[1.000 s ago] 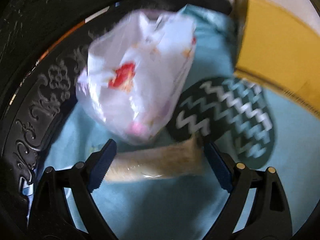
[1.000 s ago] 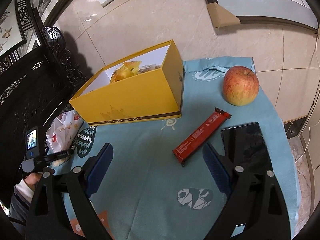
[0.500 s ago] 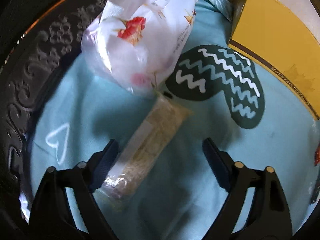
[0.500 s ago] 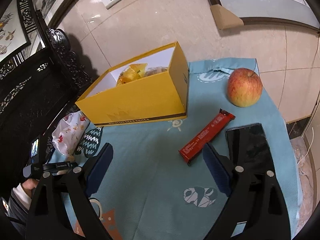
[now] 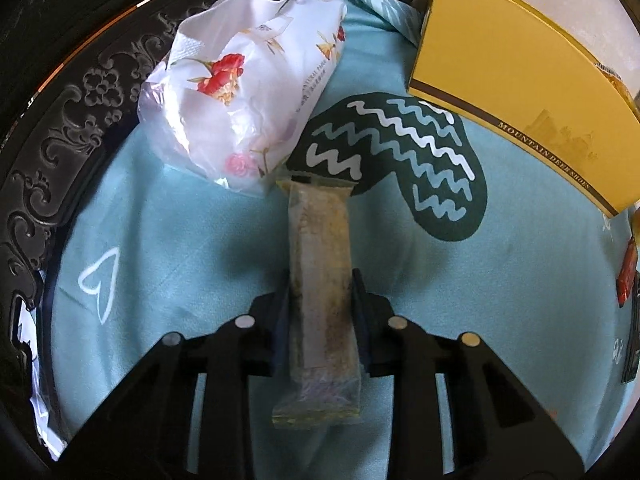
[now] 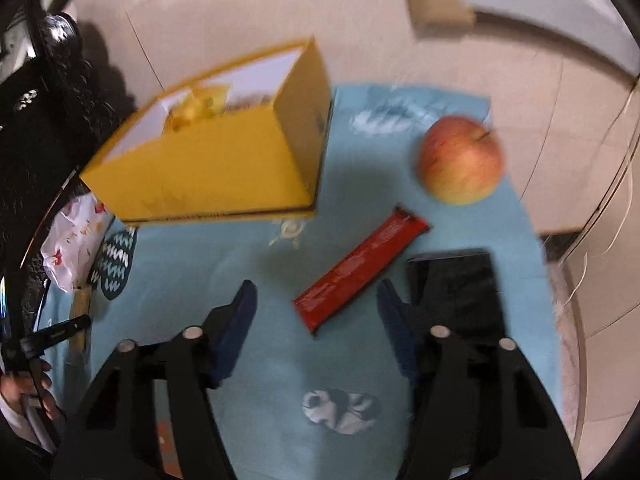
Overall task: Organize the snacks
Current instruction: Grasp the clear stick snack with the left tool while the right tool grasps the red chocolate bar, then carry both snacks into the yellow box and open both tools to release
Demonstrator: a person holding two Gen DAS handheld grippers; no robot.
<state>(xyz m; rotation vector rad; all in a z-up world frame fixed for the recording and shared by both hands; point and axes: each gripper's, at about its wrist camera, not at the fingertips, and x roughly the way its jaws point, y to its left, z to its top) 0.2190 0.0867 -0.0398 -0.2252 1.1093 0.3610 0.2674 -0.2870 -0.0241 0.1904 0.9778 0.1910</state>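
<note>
A beige snack bar in clear wrap (image 5: 318, 232) lies lengthwise between the jaws of my left gripper (image 5: 320, 284). The jaws are closing, and both pads press its sides just above the teal cloth (image 5: 160, 240). In the right wrist view, a red snack bar (image 6: 360, 268) lies slantwise on the cloth. Its near end sits between the fingers of my right gripper (image 6: 316, 296), whose jaws are closing but stand clear of it. The open yellow box (image 6: 208, 168) (image 5: 500, 92) at the back holds a yellow-wrapped snack.
A white flowered bag (image 5: 248, 96) lies just beyond the beige bar. An apple (image 6: 460, 160) and a black phone (image 6: 456, 288) sit right of the red bar. Dark carved furniture (image 5: 60, 140) borders the table's left. A person's hand (image 6: 24, 392) shows at far left.
My left jaws have come together on the beige bar, which now lies straight between them. The right gripper has dropped toward the red bar and its jaws have narrowed.
</note>
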